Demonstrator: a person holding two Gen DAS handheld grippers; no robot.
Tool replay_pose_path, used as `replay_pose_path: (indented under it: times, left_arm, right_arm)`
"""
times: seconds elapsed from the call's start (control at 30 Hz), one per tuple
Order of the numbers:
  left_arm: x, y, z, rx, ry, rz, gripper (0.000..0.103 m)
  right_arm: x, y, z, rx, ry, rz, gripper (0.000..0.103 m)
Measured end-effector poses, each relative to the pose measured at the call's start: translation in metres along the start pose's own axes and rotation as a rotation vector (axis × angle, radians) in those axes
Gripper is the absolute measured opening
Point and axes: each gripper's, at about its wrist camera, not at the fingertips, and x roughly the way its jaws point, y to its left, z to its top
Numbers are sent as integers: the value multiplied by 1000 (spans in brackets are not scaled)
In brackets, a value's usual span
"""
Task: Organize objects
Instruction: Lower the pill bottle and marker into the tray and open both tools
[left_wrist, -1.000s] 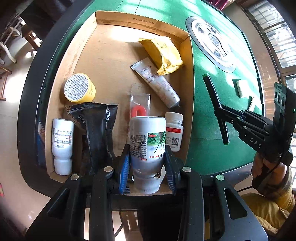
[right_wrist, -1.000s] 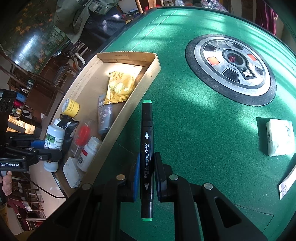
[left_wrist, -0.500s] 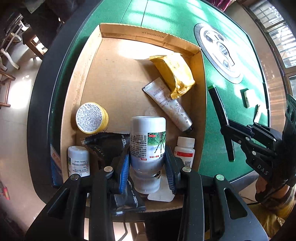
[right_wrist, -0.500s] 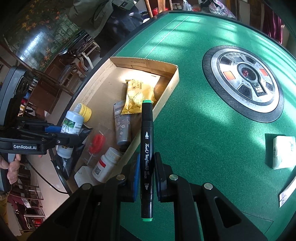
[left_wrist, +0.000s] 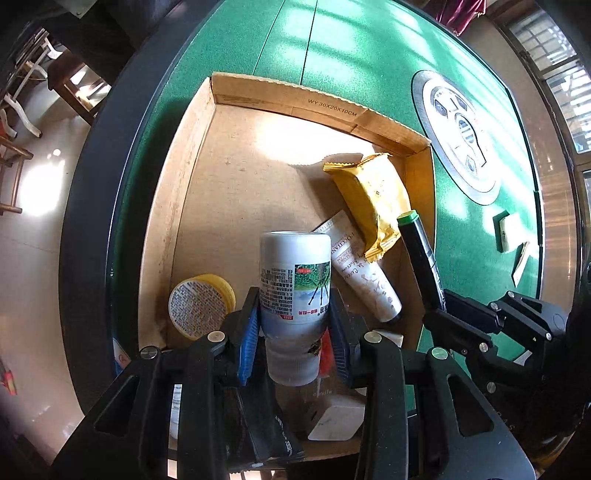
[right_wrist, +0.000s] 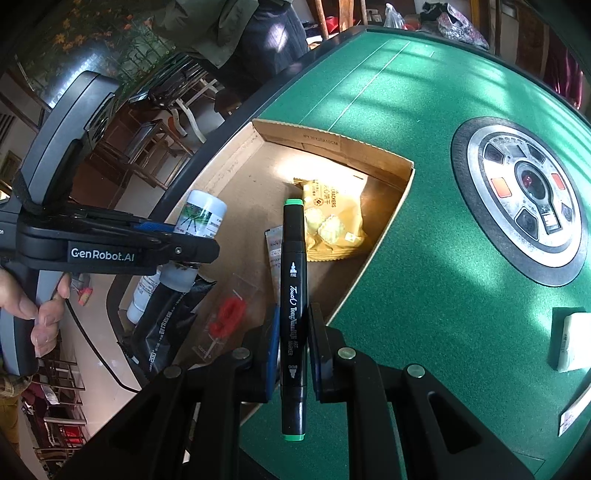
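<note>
Holding my left gripper (left_wrist: 293, 325) clamped on the white bottle (left_wrist: 294, 291) above the cardboard box (left_wrist: 280, 98) at the counter's (right_wrist: 424, 258) left edge; my right gripper (right_wrist: 293, 350) pinches the black marker (right_wrist: 293, 295) over the box's right wall.

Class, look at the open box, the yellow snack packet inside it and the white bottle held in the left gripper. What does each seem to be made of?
Box: brown corrugated cardboard, matte, cut edges showing. Snack packet: probably plastic film, glossy, crimped ends. White bottle: likely plastic, smooth with a slight sheen and printed label.

Packet (left_wrist: 373, 201) lies in box (left_wrist: 321, 107) — overlapping tube (left_wrist: 364, 275).
</note>
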Motion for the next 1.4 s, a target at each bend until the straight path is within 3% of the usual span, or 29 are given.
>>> replay_pose_path:
  times: [0.8,1.4]
  left_arm:
    - [22,12,24,-15,48,-6,34]
    - [28,21,26,-4,63,-3,34]
  right_arm:
    - [47,12,40,51,56,36,13]
    - [64,18,41,51,79,21,13]
